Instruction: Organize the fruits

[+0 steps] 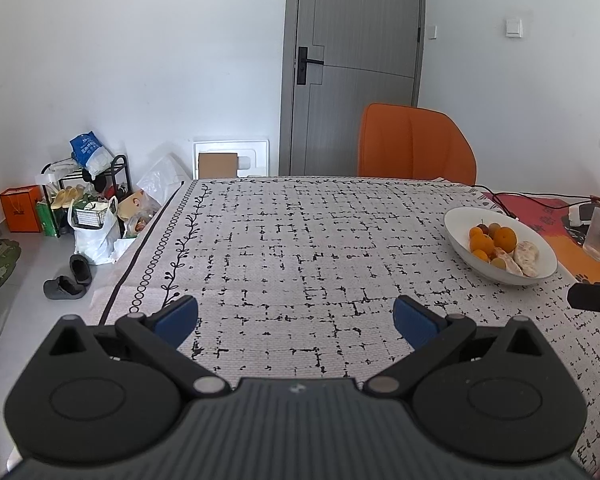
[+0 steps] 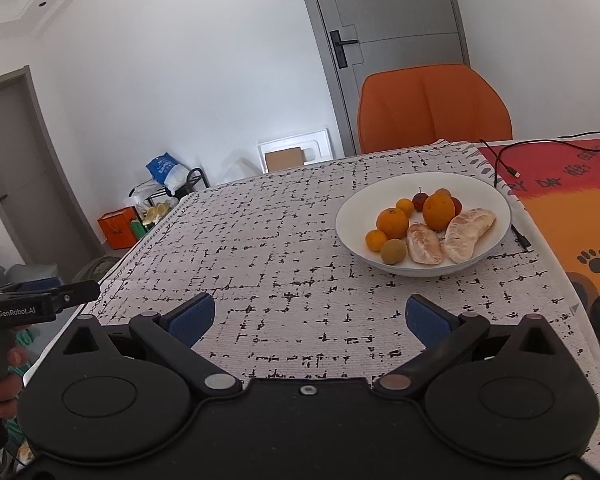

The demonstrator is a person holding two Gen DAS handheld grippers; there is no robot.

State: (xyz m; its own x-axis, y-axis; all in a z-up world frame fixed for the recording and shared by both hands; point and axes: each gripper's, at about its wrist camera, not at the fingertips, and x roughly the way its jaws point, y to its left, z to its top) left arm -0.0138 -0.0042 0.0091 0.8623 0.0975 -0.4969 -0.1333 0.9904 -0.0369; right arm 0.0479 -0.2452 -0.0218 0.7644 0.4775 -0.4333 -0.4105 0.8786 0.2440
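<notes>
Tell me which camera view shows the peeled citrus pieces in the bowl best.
The right wrist view: both peeled citrus pieces lie unobstructed at the front of the white bowl. The left wrist view shows them small at the frame's right side, partly overlapping.

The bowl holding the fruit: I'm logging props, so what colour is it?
Plain white bowl, no pattern; clearest in the right wrist view.

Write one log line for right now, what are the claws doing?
left claw open, empty | right claw open, empty | fruits in white bowl | nothing picked
</notes>
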